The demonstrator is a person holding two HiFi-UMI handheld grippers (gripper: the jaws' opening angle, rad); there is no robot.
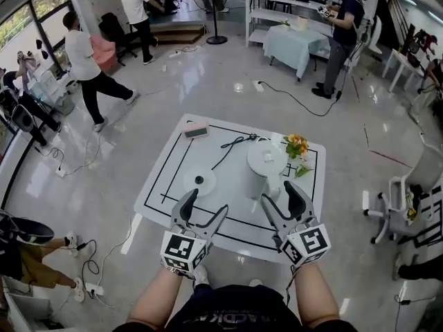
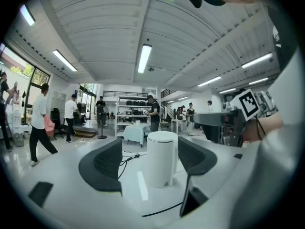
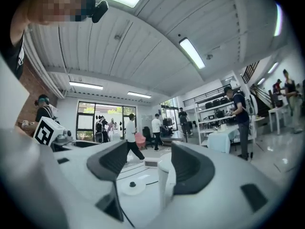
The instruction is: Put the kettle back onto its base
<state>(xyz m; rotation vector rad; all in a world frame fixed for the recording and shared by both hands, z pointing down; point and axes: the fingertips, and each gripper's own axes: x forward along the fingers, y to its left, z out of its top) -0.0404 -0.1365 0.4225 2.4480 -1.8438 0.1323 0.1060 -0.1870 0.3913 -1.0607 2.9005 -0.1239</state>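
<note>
A white kettle (image 1: 266,163) stands upright on the white table (image 1: 166,178), right of the middle. Its round white base (image 1: 199,180), with a black stud in the centre, lies bare to the kettle's left. My left gripper (image 1: 208,203) hovers open just on the near side of the base, holding nothing. My right gripper (image 1: 280,194) is open too, close to the kettle's near side. In the left gripper view the kettle (image 2: 162,159) shows ahead between the open jaws of the left gripper (image 2: 148,162). In the right gripper view the right gripper (image 3: 152,168) frames the base (image 3: 132,185) and part of the kettle (image 3: 163,182).
A black cord (image 1: 234,144) runs across the far half of the table. A small pink and white box (image 1: 196,130) lies at the far left corner, flowers (image 1: 297,146) at the far right. An office chair (image 1: 387,200) stands to the right. Several people move about the room.
</note>
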